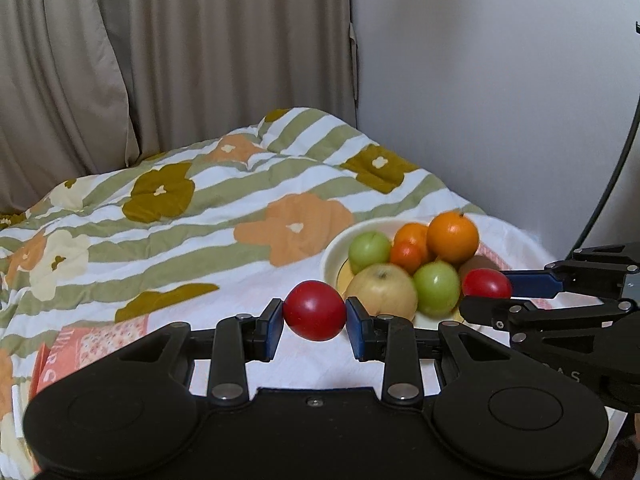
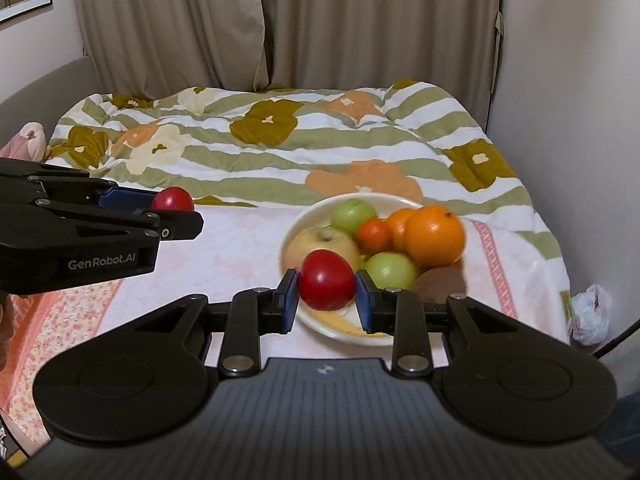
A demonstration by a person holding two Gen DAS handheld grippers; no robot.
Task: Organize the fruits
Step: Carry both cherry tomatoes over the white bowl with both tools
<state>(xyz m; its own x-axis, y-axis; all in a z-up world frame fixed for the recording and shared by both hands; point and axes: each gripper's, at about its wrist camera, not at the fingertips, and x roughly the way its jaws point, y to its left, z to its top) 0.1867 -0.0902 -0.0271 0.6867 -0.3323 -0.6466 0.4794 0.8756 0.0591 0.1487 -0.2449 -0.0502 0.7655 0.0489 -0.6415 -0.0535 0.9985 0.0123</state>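
My left gripper (image 1: 315, 316) is shut on a red tomato (image 1: 315, 311), held above the cloth left of the bowl; it also shows in the right wrist view (image 2: 173, 199). My right gripper (image 2: 327, 282) is shut on a second red tomato (image 2: 327, 280), over the near rim of the cream bowl (image 2: 298, 222). The bowl holds a yellow apple (image 2: 318, 242), two green fruits (image 2: 354, 214), oranges (image 2: 434, 236) and a brown fruit (image 2: 438, 282). In the left wrist view the bowl (image 1: 334, 248) lies to the right.
The bowl stands on a pink patterned cloth (image 2: 232, 248) over a bed with a floral quilt (image 2: 280, 140). Curtains (image 2: 320, 20) hang behind, a wall on the right. A crumpled white bag (image 2: 590, 314) lies at the right edge.
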